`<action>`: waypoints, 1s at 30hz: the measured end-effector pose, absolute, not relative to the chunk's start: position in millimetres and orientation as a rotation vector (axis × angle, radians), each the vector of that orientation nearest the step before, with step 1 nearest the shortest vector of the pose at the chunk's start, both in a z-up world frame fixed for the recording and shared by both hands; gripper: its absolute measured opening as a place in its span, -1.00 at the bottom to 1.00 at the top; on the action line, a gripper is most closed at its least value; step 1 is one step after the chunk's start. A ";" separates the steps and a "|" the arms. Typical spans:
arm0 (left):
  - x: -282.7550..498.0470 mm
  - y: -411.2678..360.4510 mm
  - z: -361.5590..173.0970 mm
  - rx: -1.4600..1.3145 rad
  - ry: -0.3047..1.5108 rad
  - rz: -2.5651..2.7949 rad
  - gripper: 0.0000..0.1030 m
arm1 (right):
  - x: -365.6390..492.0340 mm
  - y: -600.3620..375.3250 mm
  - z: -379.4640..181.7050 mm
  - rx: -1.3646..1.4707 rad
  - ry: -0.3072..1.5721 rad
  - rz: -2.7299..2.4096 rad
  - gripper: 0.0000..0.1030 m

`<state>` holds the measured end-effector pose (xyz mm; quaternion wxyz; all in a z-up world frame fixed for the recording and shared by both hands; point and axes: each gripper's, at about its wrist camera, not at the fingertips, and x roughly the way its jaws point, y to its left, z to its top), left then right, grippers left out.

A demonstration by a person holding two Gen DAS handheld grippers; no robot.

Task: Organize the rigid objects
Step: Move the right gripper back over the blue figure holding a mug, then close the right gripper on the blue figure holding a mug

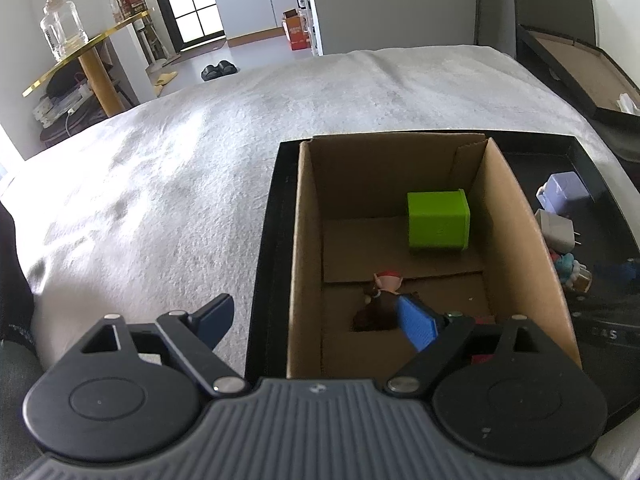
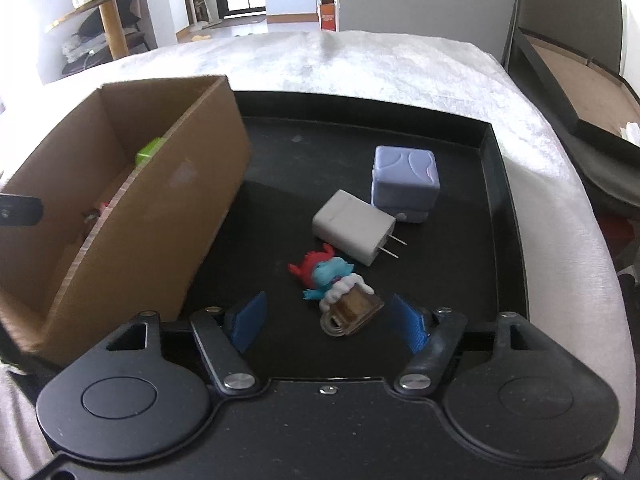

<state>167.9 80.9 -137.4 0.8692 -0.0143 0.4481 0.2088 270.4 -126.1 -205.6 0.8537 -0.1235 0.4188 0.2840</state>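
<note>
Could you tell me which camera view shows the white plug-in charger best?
The right wrist view: the white plug-in charger lies whole, prongs visible, on the black tray. The left wrist view shows it small at the edge.

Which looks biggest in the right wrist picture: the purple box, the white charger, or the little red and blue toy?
1. Purple box
2. White charger, nearly as big, and nearer the camera, so unsure
3. Red and blue toy, smallest
</note>
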 end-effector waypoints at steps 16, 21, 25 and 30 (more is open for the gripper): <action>175.2 78.0 -145.5 -0.019 0.956 0.442 0.71 | 288.8 -117.3 -219.6 -0.310 0.846 0.636 -0.26; 174.9 78.4 -145.7 -0.022 0.956 0.436 0.71 | 283.6 -120.1 -217.5 -0.313 0.861 0.628 -0.27; 172.4 83.0 -143.3 -0.052 0.952 0.442 0.71 | 280.8 -123.6 -214.4 -0.320 0.889 0.620 -0.28; 170.0 84.6 -144.3 -0.051 0.948 0.455 0.71 | 273.5 -127.0 -203.5 -0.324 0.883 0.608 -0.28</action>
